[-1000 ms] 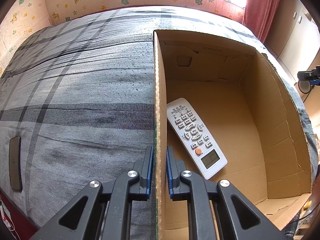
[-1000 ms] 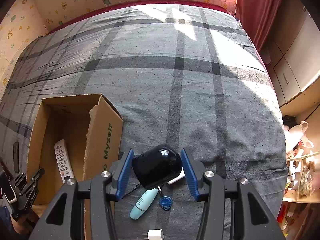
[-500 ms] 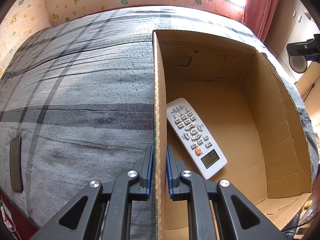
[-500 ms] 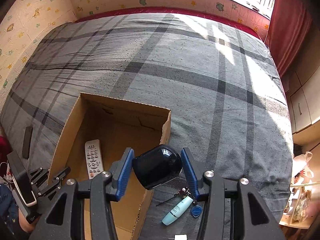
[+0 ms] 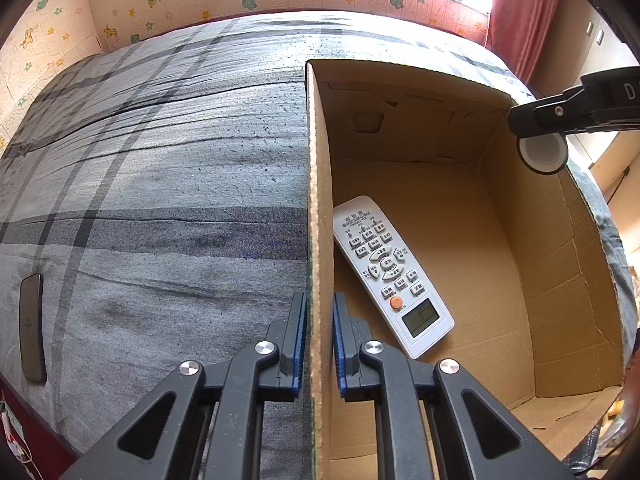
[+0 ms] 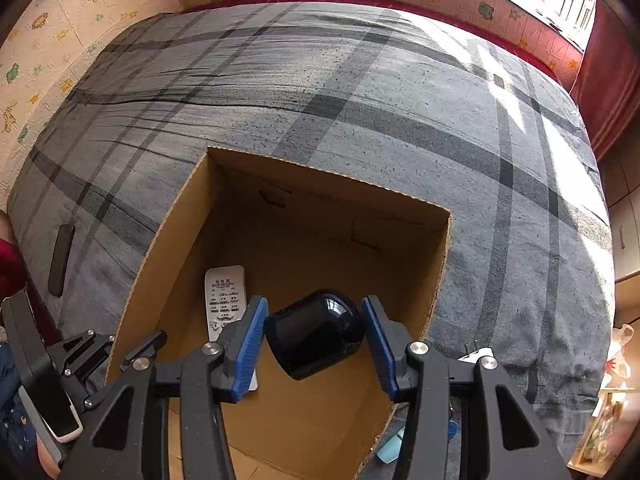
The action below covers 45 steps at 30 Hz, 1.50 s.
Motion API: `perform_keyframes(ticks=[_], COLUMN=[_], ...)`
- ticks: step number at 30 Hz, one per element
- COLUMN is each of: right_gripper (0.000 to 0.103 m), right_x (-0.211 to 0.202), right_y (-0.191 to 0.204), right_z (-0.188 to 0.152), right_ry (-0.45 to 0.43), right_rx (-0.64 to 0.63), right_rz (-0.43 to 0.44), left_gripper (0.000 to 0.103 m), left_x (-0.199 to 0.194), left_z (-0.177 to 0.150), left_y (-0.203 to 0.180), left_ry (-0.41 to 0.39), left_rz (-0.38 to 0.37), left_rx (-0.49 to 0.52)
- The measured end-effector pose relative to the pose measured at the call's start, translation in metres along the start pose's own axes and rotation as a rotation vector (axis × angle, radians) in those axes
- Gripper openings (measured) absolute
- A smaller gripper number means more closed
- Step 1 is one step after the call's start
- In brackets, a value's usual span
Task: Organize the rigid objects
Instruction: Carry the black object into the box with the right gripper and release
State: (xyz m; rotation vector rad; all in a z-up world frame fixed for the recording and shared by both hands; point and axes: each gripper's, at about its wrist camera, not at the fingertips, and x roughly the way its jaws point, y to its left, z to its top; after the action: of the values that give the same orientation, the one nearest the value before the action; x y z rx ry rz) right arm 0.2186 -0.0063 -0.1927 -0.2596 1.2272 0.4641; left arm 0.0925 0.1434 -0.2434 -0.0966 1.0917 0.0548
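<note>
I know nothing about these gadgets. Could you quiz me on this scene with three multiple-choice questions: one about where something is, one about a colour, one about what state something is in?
1. Where does the white remote control lie?
A. On the bedspread
B. On the floor of the cardboard box
C. On the windowsill

2. What colour is the round button above the remote's small screen?
A. Orange
B. Green
C. Blue

3. What is the left hand-held gripper doing?
A. Hanging open in the air
B. Holding the remote
C. Clamped on the box's side wall

Answers:
1. B: the remote rests flat on the brown bottom, close to the left wall.
2. A: an orange dot sits just above the screen.
3. C: its blue pads sit on either side of the cardboard edge.
</note>
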Motion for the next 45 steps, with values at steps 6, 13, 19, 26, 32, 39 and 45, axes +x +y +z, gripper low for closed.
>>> perform_keyframes(ticks=[6, 13, 19, 26, 32, 39, 45], right_gripper=[0.052, 0.052, 0.052, 0.052, 0.053, 0.053, 0.072], right_x=[0.033, 0.066, 0.093, 0.112, 0.117, 0.114, 0.101], right_y=[0.017, 0.026, 0.030, 0.030, 0.028, 0.027, 0.032], right_z=[0.004, 0.005, 0.001, -0.002, -0.004, -0.001, 0.003], right_ry=[0.044, 0.097, 0.146, 0.182, 0.193, 0.183, 0.150], right_rx=[-0.012, -0.001, 0.001, 0.010, 0.017, 0.003, 0.000], right_rz=[-0.018, -0.022, -0.045, -0.050, -0.048, -0.023, -0.015], left_gripper=[0.013, 0.013, 0.013, 0.013, 0.013, 0.013, 0.013], left_x=[0.001, 0.001, 0.001, 0.001, 0.001, 0.001, 0.000], left_z=[0.000, 0.000, 0.000, 0.000, 0.000, 0.000, 0.001], left_y=[0.000, -0.001, -0.001, 0.000, 0.000, 0.000, -0.001], left_ry=[0.001, 0.002, 0.003, 0.004, 0.004, 0.005, 0.006], left_rz=[-0.003, -0.001, -0.001, -0.002, 0.000, -0.001, 0.003], left_rx=[-0.003, -0.002, -0.003, -0.005, -0.004, -0.005, -0.004])
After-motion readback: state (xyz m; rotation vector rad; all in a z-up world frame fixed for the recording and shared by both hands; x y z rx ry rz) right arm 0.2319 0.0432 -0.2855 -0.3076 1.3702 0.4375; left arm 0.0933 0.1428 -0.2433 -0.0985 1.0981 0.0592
